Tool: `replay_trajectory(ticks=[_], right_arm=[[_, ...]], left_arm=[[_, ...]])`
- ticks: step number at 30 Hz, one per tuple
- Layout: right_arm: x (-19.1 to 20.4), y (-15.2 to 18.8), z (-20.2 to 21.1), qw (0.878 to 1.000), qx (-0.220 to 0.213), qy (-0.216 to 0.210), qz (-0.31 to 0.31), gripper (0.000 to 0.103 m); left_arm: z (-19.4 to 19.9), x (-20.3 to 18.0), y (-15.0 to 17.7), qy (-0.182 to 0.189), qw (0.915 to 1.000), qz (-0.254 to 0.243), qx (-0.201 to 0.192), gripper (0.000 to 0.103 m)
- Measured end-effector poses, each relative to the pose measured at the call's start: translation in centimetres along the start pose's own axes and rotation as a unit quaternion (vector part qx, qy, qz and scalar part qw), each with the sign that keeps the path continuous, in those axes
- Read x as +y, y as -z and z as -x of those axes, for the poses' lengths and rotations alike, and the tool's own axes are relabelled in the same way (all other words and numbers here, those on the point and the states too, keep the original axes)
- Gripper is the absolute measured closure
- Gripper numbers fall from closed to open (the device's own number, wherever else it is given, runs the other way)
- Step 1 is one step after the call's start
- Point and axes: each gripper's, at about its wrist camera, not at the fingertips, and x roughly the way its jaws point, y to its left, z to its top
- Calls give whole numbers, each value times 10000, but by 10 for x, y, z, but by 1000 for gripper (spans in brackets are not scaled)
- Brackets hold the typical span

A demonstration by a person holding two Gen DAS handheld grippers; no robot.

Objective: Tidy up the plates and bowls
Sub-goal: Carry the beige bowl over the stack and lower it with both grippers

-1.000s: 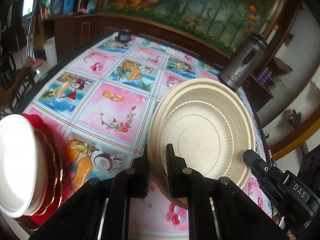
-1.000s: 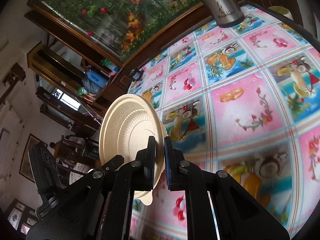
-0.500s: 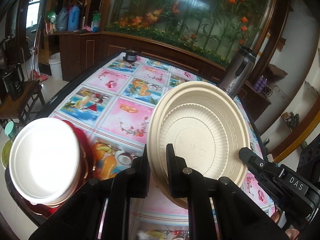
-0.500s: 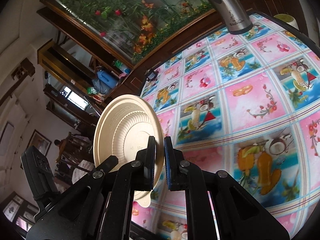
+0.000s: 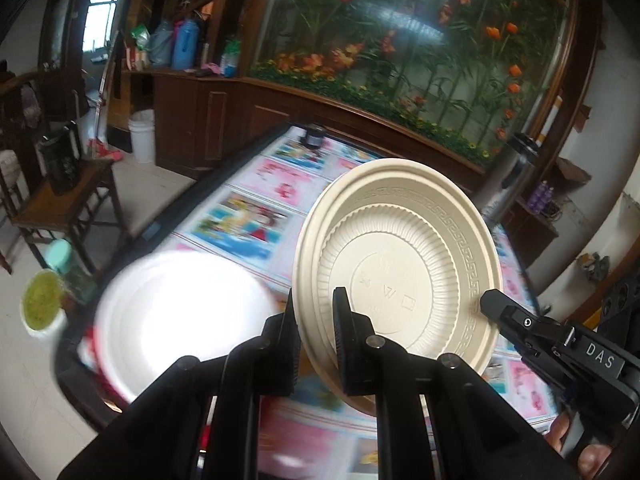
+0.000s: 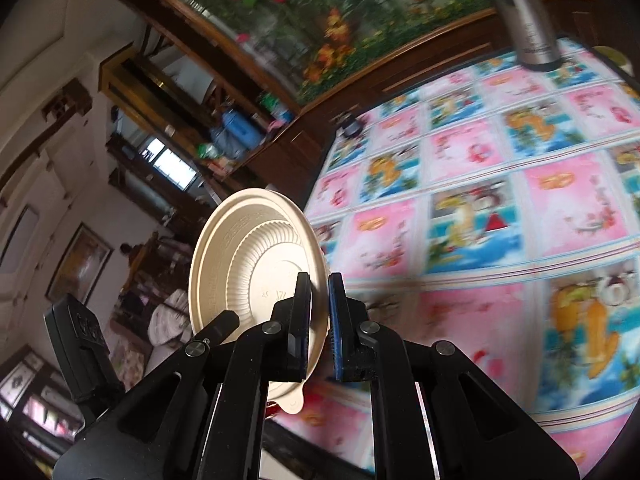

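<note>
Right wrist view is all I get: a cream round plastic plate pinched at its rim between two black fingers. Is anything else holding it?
Observer: Yes. The left gripper also clamps the cream round plastic plate, at its lower rim, while your right gripper grips another part of the rim.
Operator: Is there other tableware nearby?
Observer: A bright white round bowl, blurred, sits left of the plate at the near corner of the picture-patterned tablecloth, with something red under it.
Operator: Anything on the floor?
Observer: A white plastic bucket stands beside the dark wooden cabinet.
</note>
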Motion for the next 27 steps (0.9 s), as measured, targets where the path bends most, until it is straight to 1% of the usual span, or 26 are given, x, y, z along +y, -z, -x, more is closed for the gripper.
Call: replay_trajectory(ticks=[2, 5, 7, 9, 12, 16, 19, 21, 25, 27], right_arm=[[15, 1, -16, 9997, 174, -134, 44, 95], [35, 6, -42, 9985, 420, -350, 38, 95], [47, 11, -57, 9974, 565, -434, 54, 95], [56, 16, -69, 9964, 701, -464, 72, 95], [63, 24, -84, 9950, 866, -480, 125, 95], [62, 33, -100, 9935, 1074, -346, 174, 95], [59, 37, -108, 9929, 1145, -203, 241, 95], [57, 39, -113, 9923, 1205, -158, 236, 95], [54, 42, -122, 9917, 1262, -71, 229, 95], [53, 42, -125, 9923, 1204, 49, 298, 95]], left_arm=[[7, 13, -8, -162, 9998, -131, 60, 89], [19, 27, -20, -496, 9975, -489, 141, 88], [23, 37, -23, -723, 9943, -725, 284, 86], [21, 49, -23, -804, 9927, -772, 451, 85], [12, 66, -19, -804, 9914, -723, 741, 84], [-12, 92, -7, -617, 9894, -298, 1282, 82], [-28, 102, 4, -504, 9860, -103, 1585, 80], [-32, 105, 7, -493, 9844, -23, 1686, 80], [-32, 106, 7, -547, 9841, -33, 1691, 80], [-30, 108, 7, -598, 9834, -57, 1711, 79]])
